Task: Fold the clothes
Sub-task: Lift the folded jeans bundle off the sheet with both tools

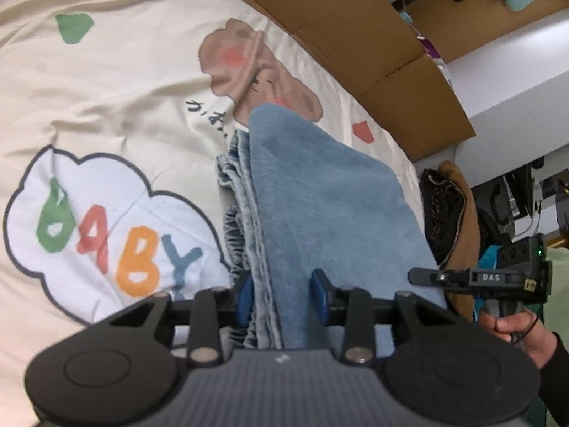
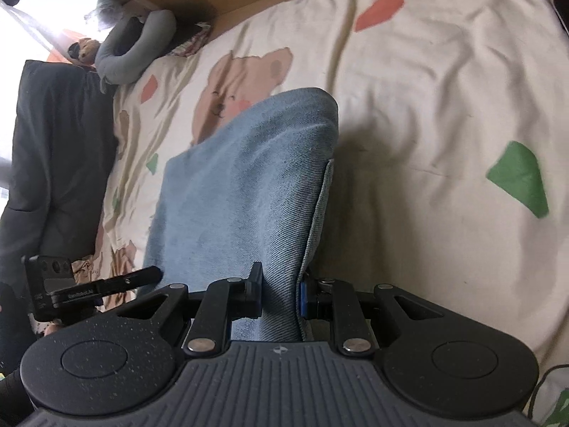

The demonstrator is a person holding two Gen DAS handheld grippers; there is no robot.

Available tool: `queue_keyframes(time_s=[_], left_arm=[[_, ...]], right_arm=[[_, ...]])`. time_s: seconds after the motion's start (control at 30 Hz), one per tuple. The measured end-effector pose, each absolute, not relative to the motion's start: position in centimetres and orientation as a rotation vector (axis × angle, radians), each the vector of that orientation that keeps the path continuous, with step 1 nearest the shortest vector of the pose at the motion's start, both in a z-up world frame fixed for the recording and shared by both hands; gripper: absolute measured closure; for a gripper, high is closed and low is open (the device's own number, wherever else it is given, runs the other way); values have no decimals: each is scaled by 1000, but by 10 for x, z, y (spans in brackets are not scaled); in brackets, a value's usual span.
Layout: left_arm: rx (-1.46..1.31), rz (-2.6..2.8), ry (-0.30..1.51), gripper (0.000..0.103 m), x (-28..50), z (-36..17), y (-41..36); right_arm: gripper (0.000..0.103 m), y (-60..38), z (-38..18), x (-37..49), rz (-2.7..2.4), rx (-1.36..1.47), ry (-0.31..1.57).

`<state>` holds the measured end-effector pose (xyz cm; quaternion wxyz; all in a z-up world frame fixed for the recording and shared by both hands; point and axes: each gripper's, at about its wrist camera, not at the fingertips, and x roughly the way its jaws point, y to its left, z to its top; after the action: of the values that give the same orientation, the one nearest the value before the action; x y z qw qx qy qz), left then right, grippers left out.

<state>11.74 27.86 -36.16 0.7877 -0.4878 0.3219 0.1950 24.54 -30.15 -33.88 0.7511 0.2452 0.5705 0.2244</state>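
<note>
Denim garment (image 1: 320, 206) between both grippers, over bedsheet (image 1: 106, 99)

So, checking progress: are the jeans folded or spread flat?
Folded: the jeans show stacked layers at one edge, and both grippers hold them.

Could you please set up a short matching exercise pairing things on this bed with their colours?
Things:
1. folded jeans
2. printed bear
3. cardboard box
4. duvet cover

Colours:
A. cream
B. faded blue
C. tan
D. brown with pink cheeks

Pairs: 1-B, 2-D, 3-C, 4-A
</note>
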Motion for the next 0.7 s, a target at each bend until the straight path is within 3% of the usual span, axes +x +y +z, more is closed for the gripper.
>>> queue_keyframes(time_s=[0.03, 0.13, 0.17, 0.5, 0.7], left_arm=[[-1047, 417, 700, 60, 118, -362, 279], [-1039, 436, 723, 37, 116, -363, 277], [-1041, 442, 726, 35, 115, -364, 277], [-1154, 368, 682, 34, 114, -385, 279], [-1211, 339, 672, 28, 115, -399, 282]], right_arm=[[84, -302, -342, 244, 480, 535, 1254], [82, -303, -352, 243, 444, 546, 1277], [81, -304, -355, 243, 436, 553, 1279], [77, -313, -374, 238, 397, 616, 1292], [78, -315, -380, 237, 407, 620, 1288]])
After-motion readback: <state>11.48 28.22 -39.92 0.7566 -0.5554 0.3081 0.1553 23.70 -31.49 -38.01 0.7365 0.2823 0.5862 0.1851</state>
